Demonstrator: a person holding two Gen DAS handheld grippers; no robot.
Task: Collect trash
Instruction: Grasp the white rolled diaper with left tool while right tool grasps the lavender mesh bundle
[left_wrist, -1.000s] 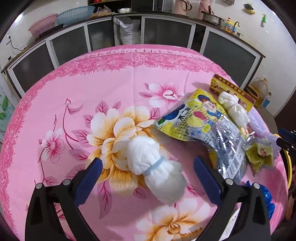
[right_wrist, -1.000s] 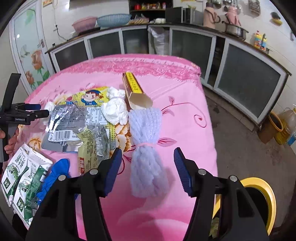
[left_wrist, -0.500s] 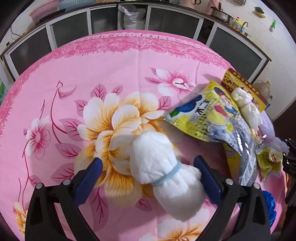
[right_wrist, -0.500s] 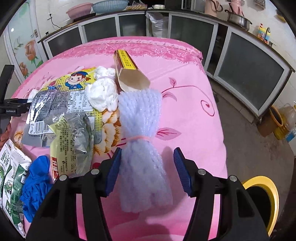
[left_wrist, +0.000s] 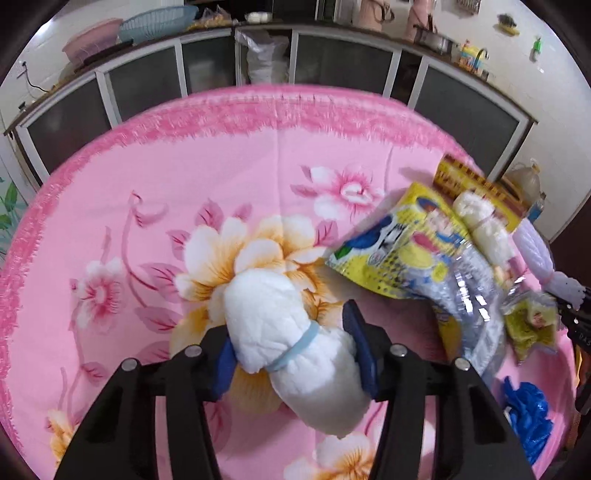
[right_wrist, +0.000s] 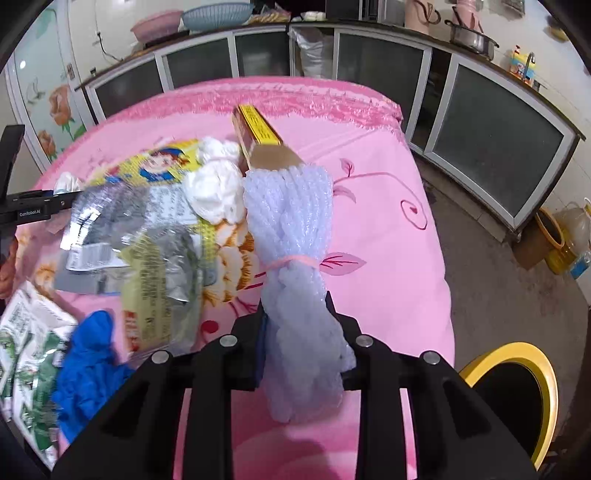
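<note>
Left tongs (left_wrist: 291, 350) are closing, pads pinching a white bundle (left_wrist: 291, 339) on the pink worktop (left_wrist: 221, 177). Right tongs (right_wrist: 299, 332) are closing, squeezing a lilac foam net (right_wrist: 291, 258).

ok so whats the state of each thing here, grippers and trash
left gripper: closing on the white bundle
white bundle: banded, between the pads, on the cloth
right gripper: closing on the lilac foam net
lilac foam net: banded, squeezed at its near end
yellow box: end flap open
</note>
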